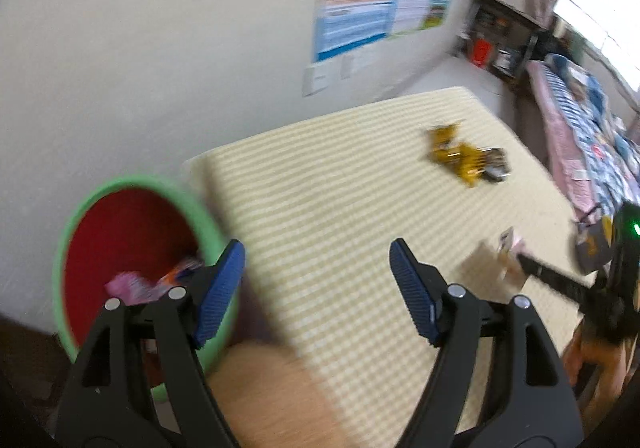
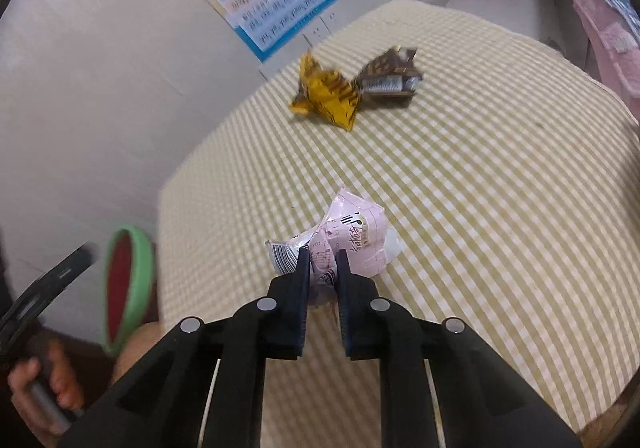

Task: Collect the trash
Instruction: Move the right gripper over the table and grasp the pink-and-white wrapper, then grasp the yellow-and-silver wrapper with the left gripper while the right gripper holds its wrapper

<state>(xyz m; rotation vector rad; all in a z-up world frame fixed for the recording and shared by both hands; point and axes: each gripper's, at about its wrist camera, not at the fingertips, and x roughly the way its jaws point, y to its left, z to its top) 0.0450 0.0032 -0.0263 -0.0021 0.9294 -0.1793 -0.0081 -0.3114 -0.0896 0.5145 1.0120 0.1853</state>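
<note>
The pink wrapper (image 2: 354, 244) is pinched between the nearly closed jaws of the right gripper (image 2: 322, 258), low at the centre of the right wrist view, on the checked tablecloth (image 2: 500, 188). The green bin (image 2: 130, 288) is seen at the lower left of that frame, so the held wrapper must be carried leftward. The left gripper (image 1: 318, 280) is spread wide and empty beside the bin. The yellow wrapper (image 2: 326, 94) is left farther up.
</note>
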